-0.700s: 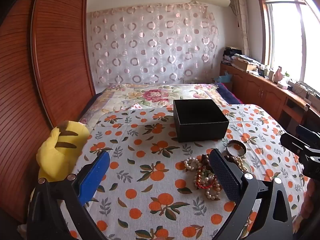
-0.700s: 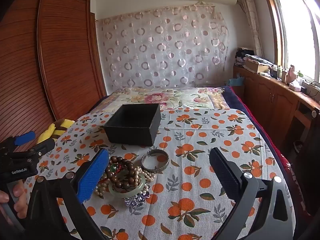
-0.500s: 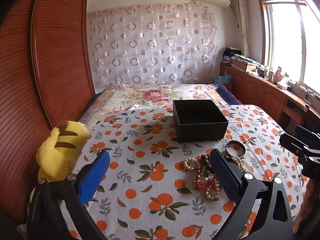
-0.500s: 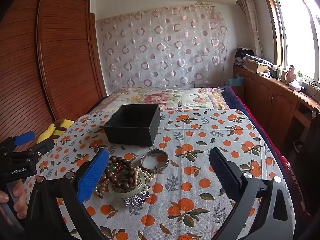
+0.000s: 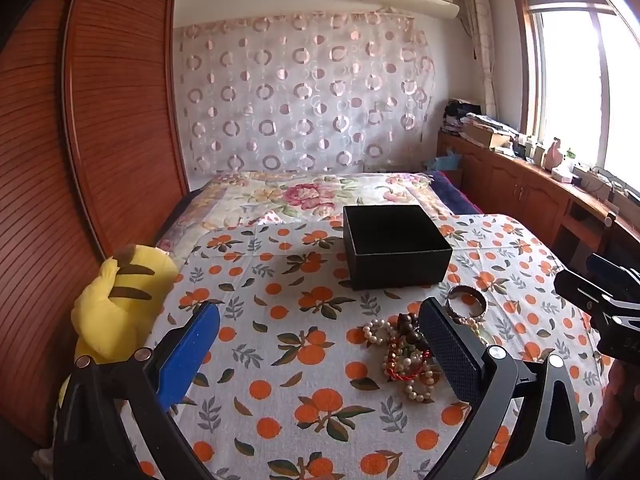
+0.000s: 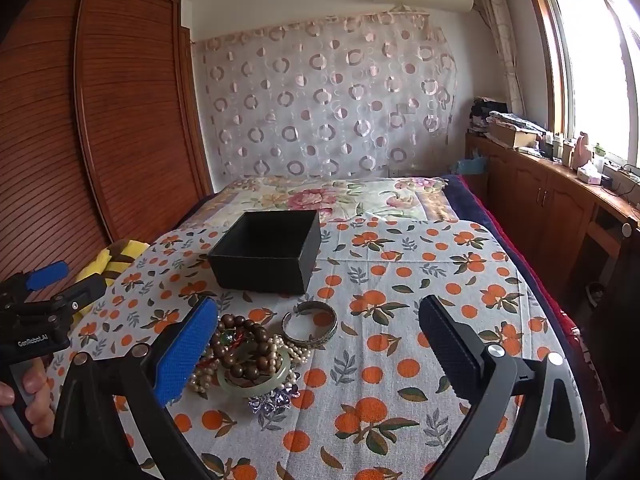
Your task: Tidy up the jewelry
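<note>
The jewelry (image 6: pixel 256 354) is heaped on the bed (image 6: pixel 400 368) just in front of the empty black box (image 6: pixel 266 256), with a silver bangle (image 6: pixel 310 323) at the heap's edge, and since the strands are tangled, one piece is best lifted free at a time, the loose bangle probably first. Both the left tongs (image 5: pixel 320 354) and the right tongs (image 6: pixel 320 350) are held wide open above the cloth, gripping nothing. Against the earlier frames almost nothing is changed: the heap and box lie as before.

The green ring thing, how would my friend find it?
Start at the black box on the orange-print cloth. Nearer the camera lies a jewelry pile. On its near edge sits the pale green bangle: one smooth ring, unlike the beaded strands.
</note>
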Motion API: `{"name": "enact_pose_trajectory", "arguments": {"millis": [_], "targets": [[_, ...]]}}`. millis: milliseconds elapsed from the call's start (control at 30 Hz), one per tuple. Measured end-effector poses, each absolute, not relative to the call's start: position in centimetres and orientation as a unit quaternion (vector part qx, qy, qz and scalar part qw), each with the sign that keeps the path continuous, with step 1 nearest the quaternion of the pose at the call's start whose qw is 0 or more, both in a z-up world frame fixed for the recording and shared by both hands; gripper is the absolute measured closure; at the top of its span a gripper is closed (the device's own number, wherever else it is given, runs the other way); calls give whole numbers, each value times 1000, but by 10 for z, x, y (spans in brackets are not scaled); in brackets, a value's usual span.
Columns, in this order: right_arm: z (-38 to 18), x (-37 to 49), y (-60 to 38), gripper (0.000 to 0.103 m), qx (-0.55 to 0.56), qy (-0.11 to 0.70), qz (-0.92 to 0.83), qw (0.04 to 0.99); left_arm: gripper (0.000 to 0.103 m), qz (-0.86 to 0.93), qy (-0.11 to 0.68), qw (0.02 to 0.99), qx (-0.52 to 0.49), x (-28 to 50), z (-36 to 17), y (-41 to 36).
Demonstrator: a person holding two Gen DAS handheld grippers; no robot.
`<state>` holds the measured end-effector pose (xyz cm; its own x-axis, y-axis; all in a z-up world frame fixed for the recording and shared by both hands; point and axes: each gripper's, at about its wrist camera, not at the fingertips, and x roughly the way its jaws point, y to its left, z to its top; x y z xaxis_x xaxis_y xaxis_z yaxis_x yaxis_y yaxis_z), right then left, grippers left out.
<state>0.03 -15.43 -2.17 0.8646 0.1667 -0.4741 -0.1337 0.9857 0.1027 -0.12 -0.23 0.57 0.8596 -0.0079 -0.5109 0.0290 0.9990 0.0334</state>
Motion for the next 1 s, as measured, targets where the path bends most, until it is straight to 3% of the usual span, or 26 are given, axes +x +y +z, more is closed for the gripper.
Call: {"name": "enact_pose_trajectory", "arguments": {"millis": [1000], "targets": [[-19, -1, -153, 2, 33, 245, 79, 966, 7, -10, 261, 965, 18, -3, 5, -1]]}}
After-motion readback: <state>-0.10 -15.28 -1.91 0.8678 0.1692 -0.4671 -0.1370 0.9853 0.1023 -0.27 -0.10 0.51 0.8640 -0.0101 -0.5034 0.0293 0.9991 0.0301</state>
